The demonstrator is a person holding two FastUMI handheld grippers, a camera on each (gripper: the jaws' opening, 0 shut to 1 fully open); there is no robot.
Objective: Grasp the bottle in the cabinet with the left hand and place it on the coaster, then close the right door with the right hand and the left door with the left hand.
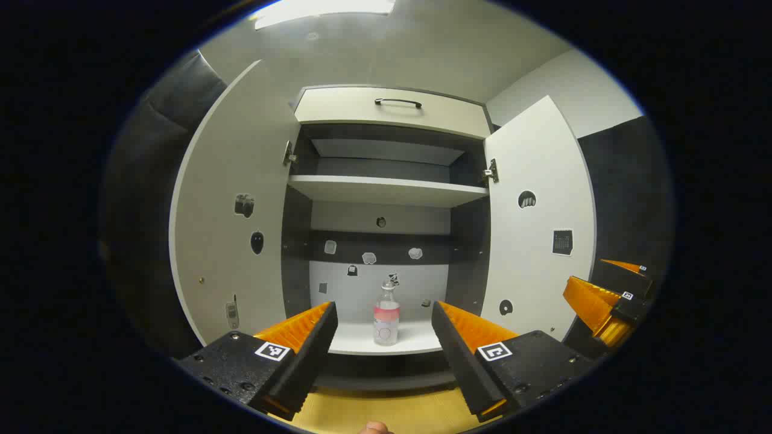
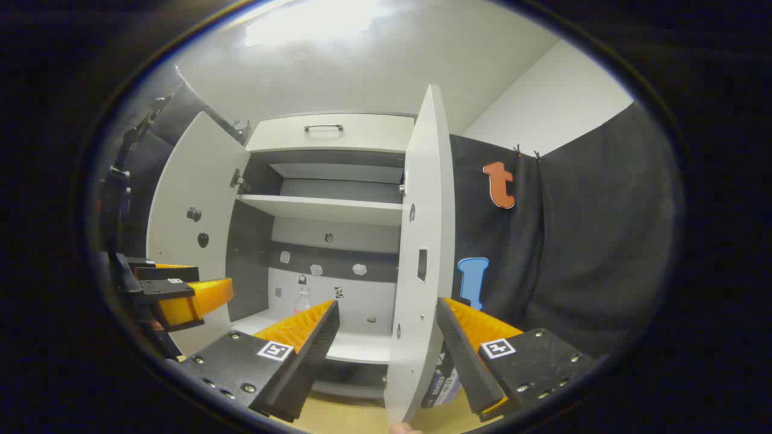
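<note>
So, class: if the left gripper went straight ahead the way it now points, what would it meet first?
Most likely the bottle, standing on the cabinet's lower shelf and centred between the open left gripper's fingers; the depth between is unclear.

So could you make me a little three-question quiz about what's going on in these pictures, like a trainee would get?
1. True or false: the bottle stands upright on the cabinet's lowest shelf.
2. Multiple choice: the cabinet's two doors are (A) both open, (B) both shut, (C) one open and one shut.
3. Fill in: the left hand-held gripper is ____, its fingers apart with the bottle seen between them farther off.

Key
1. True.
2. A: the left door and right door both swing outward.
3. Open. It holds nothing, and the right hand-held gripper is open too.
</note>
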